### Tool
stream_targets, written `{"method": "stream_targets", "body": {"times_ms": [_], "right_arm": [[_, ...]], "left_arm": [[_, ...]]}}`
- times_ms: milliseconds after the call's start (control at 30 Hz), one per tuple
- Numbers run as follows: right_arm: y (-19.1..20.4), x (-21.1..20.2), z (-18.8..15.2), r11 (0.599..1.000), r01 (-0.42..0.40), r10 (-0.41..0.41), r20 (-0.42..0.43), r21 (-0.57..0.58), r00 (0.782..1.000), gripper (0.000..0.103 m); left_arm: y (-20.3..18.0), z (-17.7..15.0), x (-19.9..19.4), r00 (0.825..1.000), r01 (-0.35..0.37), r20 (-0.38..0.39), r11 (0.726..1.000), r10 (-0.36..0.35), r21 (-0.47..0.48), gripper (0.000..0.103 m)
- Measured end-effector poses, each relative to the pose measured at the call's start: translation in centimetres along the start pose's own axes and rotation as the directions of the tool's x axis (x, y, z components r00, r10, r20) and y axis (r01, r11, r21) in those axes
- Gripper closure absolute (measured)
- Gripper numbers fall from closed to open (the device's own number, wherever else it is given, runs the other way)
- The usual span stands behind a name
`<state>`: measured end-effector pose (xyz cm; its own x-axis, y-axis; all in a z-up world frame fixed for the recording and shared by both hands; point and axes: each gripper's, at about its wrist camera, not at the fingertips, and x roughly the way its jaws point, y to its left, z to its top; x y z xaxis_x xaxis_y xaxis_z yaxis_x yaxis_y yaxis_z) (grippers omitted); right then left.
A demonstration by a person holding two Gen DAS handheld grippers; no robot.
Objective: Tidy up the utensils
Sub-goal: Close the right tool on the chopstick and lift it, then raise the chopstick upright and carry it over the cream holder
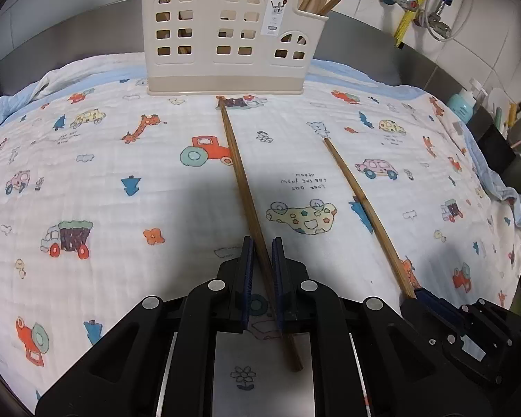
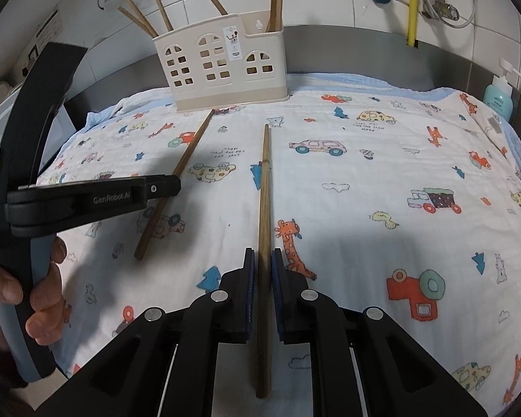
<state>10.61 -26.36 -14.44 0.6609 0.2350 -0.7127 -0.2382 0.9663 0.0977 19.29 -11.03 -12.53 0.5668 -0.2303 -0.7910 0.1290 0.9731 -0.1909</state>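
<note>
Two brown wooden chopsticks lie on a white cloth (image 1: 104,180) printed with cartoon vehicles. My left gripper (image 1: 263,246) is shut on the left chopstick (image 1: 239,173) near its thick end, and its tip points at the holder. My right gripper (image 2: 263,257) is shut on the right chopstick (image 2: 265,180) in the same way. Each view also shows the other gripper: the right gripper (image 1: 421,295) on its chopstick (image 1: 361,205), and the left gripper (image 2: 172,185) over its chopstick (image 2: 191,147). A cream plastic holder (image 1: 225,34) (image 2: 222,66) with window cut-outs stands at the cloth's far edge, with several chopsticks upright in it.
A person's hand (image 2: 41,299) grips the left tool's handle. Behind the holder are a tiled wall, valves and a yellow hose (image 2: 413,3). A blue soap bottle (image 2: 498,95) stands at the far right. The cloth's edges drop off at left and right.
</note>
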Motion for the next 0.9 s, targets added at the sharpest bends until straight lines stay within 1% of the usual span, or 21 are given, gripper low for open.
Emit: {"method": "stream_targets", "body": {"times_ms": [167,300,433,600,767,900], "right_arm": [[0.5,-0.2,-0.2,0.999,0.025,-0.025,0.008,-0.039,1.0,0.095],[0.0,-0.7,0.0,1.0,0.006,-0.006,0.013,-0.014,1.0,0.095],[0.3,-2.2,0.8,1.0,0.01,-0.008,0.044,-0.029,0.999,0.095],[0.9,-4.8,2.6,0.998,0.009,-0.003,0.117,-0.057,0.993,0.096],[1.6,-7.2,5.0,0.997,-0.009,0.024,0.183,-0.083,0.983,0.096],[1.6,-8.3,6.8,0.996,-0.038,0.054,0.211,-0.078,0.976,0.096]], "left_arm": [[0.7,0.1,-0.1,1.0,0.027,-0.011,1.0,-0.027,-0.006,0.095],[1.2,0.1,-0.9,0.999,0.036,-0.005,0.999,-0.036,0.006,0.097],[2.0,0.2,-1.9,0.999,0.046,0.009,0.999,-0.046,0.0,0.098],[2.8,0.9,-4.3,0.996,0.064,0.066,0.998,-0.064,0.002,0.098],[3.1,1.8,-6.9,0.984,0.087,0.155,0.996,-0.09,0.022,0.098],[3.0,2.4,-8.5,0.972,0.102,0.206,0.994,-0.109,0.046,0.098]]}}
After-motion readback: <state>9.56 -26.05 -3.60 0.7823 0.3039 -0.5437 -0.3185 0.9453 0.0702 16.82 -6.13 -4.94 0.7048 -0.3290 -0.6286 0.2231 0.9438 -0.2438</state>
